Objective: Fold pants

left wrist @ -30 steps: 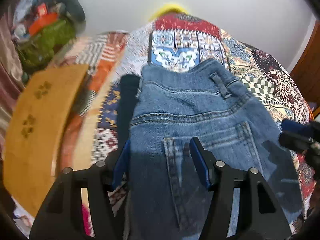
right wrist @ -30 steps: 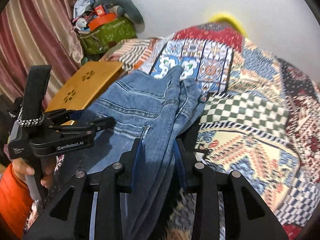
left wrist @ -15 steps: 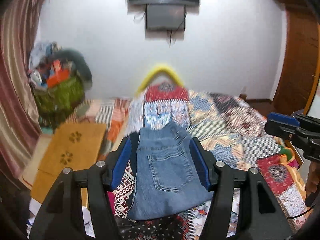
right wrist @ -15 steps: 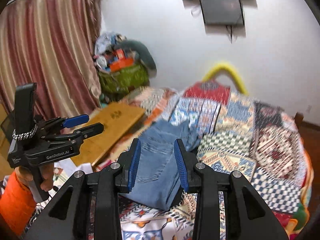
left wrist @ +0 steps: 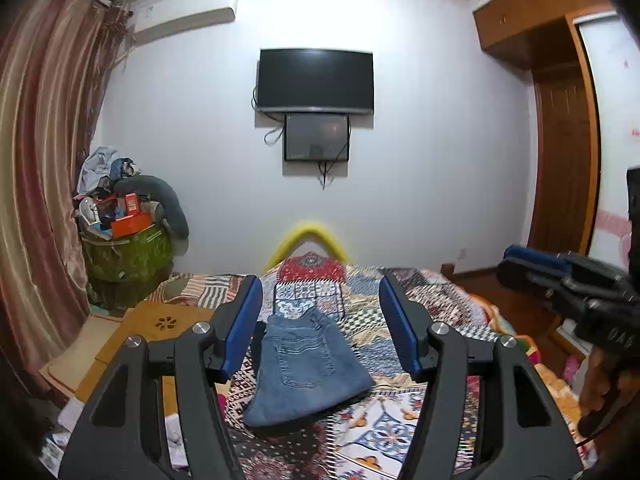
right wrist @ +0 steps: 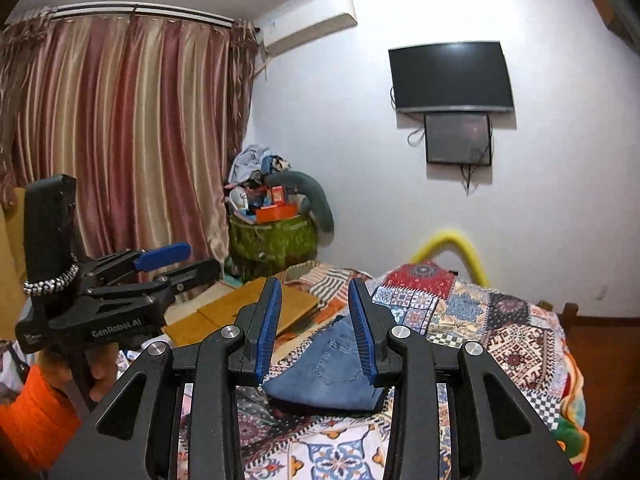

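**Both grippers back off; jeans left folded on the bed**

A second ago both grippers were low over the denim, the right one with its jaws around a bunched edge. Now each is raised and pulled well back, so the whole room shows. The left gripper (left wrist: 320,328) has its jaws spread wide with nothing between them; the right gripper (right wrist: 314,330) is parted more narrowly, also holding nothing. The jeans (left wrist: 308,368) lie as a compact folded stack on the patchwork quilt (left wrist: 432,312), back pocket up, near the bed's left edge and clear of both tools. That reads as the fold being done, or all but done. Whether the underside layers sit square I cannot tell from here, since the far edge is hidden.

Around it: a wooden board (left wrist: 160,320) just beside the bed on the left, a green basket (left wrist: 128,256) heaped with clutter in the corner by the curtain (right wrist: 120,140), a TV (left wrist: 316,80) on the wall, and a yellow headboard (left wrist: 308,236). Nothing lies on or against the jeans. Only the board, close by on the left, would crowd any further tidying.
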The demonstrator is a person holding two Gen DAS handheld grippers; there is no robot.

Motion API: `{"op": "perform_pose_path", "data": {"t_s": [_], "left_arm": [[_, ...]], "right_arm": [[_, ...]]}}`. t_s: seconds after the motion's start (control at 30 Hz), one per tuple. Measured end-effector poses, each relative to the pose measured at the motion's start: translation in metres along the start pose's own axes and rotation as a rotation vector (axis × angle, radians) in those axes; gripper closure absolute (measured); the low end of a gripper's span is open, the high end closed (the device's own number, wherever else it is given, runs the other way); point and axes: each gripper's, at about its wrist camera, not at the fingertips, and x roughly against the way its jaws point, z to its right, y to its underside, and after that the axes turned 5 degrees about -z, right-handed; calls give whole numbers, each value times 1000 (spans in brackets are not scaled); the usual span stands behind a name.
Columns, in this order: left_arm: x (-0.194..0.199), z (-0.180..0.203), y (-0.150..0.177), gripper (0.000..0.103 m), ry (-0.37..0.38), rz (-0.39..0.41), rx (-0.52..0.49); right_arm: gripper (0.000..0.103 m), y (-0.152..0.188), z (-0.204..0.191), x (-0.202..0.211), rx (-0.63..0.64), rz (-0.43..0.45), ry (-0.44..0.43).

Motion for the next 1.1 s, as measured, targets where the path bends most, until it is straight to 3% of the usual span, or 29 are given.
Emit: {"op": "perform_pose_path", "data": {"t_s": [0.07,0.13,0.27,0.37,0.53,1.1], "left_arm": [[17,4,8,41,-20,30,-3],[26,6,14,28,-31,43,-3],[38,4,22,12,-17,55,23],[41,2,26,1,-27,66,30],[47,-1,28,0,-24,71,49],[39,-2,43,0,-35,39,40]], "right_arm": [[72,8,-10,8,17,11,34],[69,15,-17,13,22,21,60],[28,22,-22,19,-9,41,74],[17,22,-26,24,-11,49,106],[0,22,-23,24,-42,53,118],[0,39,-18,28,-84,31,126]]}}
